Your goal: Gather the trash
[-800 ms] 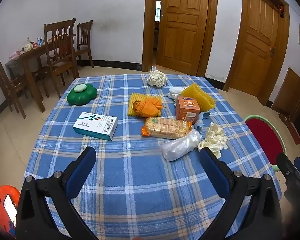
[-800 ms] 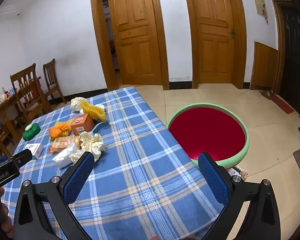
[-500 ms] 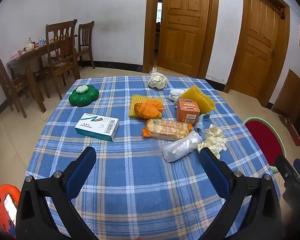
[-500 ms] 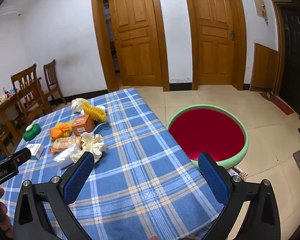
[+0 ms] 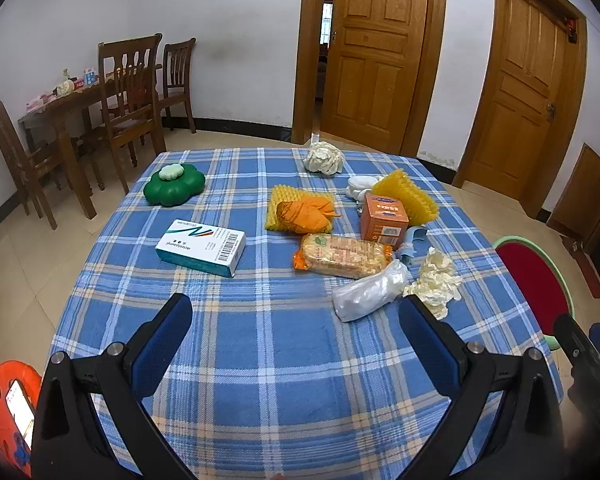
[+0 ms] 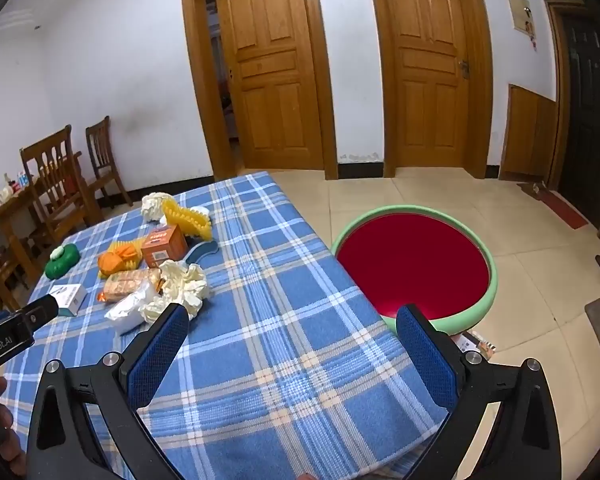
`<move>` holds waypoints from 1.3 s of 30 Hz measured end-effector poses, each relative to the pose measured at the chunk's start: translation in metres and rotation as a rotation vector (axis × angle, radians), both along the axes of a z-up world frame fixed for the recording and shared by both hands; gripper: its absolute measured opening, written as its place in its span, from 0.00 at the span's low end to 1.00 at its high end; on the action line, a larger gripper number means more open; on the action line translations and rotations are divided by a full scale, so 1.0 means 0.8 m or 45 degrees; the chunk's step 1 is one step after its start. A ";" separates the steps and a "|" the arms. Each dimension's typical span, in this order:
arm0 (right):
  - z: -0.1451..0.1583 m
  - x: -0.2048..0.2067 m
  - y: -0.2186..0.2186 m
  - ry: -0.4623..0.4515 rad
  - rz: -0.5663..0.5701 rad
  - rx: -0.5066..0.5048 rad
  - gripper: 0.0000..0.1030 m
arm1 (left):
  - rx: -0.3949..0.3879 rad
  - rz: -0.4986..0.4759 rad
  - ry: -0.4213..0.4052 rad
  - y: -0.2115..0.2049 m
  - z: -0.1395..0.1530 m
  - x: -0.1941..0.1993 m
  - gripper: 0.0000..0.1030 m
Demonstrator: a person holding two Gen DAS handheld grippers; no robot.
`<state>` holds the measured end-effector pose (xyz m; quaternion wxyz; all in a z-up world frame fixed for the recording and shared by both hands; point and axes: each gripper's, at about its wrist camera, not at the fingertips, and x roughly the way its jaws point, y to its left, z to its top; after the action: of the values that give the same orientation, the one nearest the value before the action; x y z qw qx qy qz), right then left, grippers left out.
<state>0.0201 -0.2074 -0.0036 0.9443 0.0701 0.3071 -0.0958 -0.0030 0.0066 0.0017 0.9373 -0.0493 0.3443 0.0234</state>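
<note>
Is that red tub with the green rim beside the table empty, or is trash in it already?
Empty, as far as shows: the tub has only bare red bottom visible.

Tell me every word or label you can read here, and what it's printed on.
"enRobot.AI", cut off at the frame edge: on the left gripper's black body, seen in the right wrist view.
White box: print and barcode, upside down, too small to read.
Orange box: label blurred.
Cracker pack: print unreadable.
</note>
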 end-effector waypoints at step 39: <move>-0.012 0.001 0.002 0.030 -0.004 0.000 1.00 | -0.005 0.005 0.001 0.004 -0.002 -0.001 0.99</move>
<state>0.0212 -0.2055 -0.0128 0.9404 0.0696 0.3179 -0.0981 -0.0039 0.0097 -0.0003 0.9369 -0.0516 0.3448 0.0246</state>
